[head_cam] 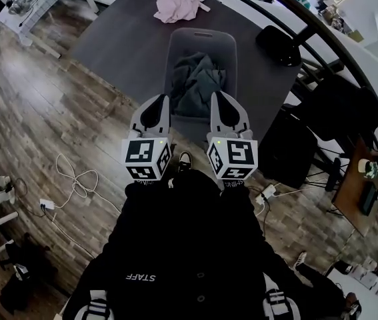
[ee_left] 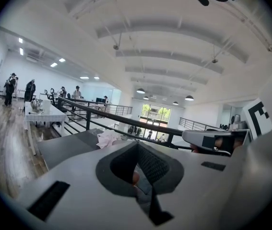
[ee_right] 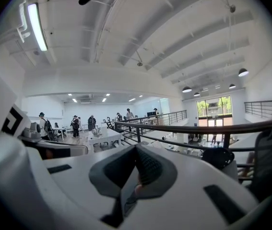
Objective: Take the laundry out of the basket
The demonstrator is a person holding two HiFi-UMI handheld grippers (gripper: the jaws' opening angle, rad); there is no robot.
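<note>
The only readable word is "STAFF", in white letters, upside down in the head view, on the person's black top [head_cam: 175, 245].

The basket [head_cam: 202, 40] is mid grey, and the laundry [head_cam: 199, 82] inside it is a dark teal-grey. Beyond the basket lies a pale pink garment [head_cam: 179, 2] on a charcoal table [head_cam: 119, 45]. Right of the basket sits a glossy black round object [head_cam: 279, 45]. The floor [head_cam: 35, 105] left of the basket shows brown-grey wood grain — streaked, plank by plank — crossed by a white cable [head_cam: 75, 182]. Nearer than the basket, the left gripper [head_cam: 161, 102] and right gripper [head_cam: 217, 99] are light grey with black pads (each cube carries black-and-white square markers, and the right one a green dot).
</note>
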